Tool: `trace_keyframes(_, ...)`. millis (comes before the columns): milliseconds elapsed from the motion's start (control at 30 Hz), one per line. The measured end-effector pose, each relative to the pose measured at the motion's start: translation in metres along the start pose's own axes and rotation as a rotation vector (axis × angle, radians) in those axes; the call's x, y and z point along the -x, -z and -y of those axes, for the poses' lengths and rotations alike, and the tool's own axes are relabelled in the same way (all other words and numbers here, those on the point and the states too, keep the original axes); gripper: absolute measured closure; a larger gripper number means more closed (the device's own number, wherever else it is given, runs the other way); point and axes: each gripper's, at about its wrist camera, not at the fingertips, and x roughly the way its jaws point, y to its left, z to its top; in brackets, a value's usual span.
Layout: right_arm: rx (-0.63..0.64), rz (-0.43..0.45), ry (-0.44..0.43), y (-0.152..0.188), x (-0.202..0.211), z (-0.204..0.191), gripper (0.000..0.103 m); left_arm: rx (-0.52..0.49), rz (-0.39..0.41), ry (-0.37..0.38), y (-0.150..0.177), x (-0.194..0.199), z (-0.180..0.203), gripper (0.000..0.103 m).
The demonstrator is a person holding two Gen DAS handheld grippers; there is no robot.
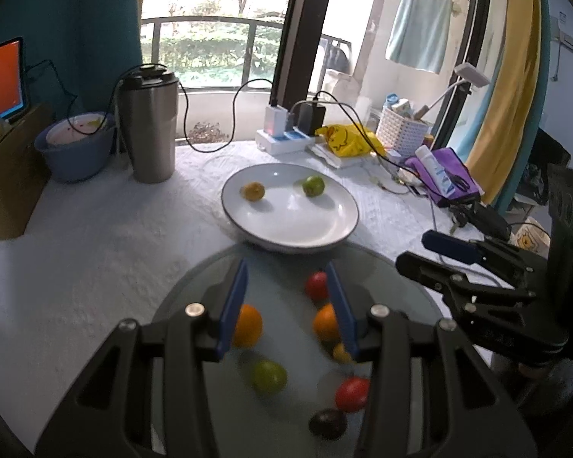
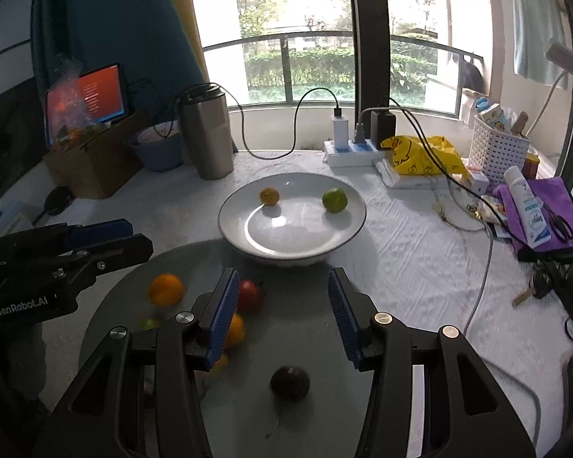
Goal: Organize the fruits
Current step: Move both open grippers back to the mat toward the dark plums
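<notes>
Left wrist view: both tongs, left tongs [image 1: 288,301] and right tongs [image 2: 282,311], tilt downward, parted, holding nothing.

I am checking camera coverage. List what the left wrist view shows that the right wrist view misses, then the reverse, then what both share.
Only the left wrist view: a red fruit near the bottom edge of the glass tray, and the left gripper seen head-on, open and empty.

Only the right wrist view: keys on the cloth and the right gripper head-on, open and empty.

Both: the white plate holding a green fruit and a yellowish fruit, plus the steel tumbler.
</notes>
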Motion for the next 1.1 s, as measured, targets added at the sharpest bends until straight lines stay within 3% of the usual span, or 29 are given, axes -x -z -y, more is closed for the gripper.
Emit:
trace_keyframes(500,0.021,-0.017,-0.019,0.033,0.025,-0.022,0.052,0.008,-0.017,0.016,0.042,0.023,0.006,0.058)
trace_keyframes(1100,0.009,-0.057,-0.013,0.068,0.037,-0.026,0.052,-0.015,-0.122,0.063,0.096,0.016,0.025,0.058)
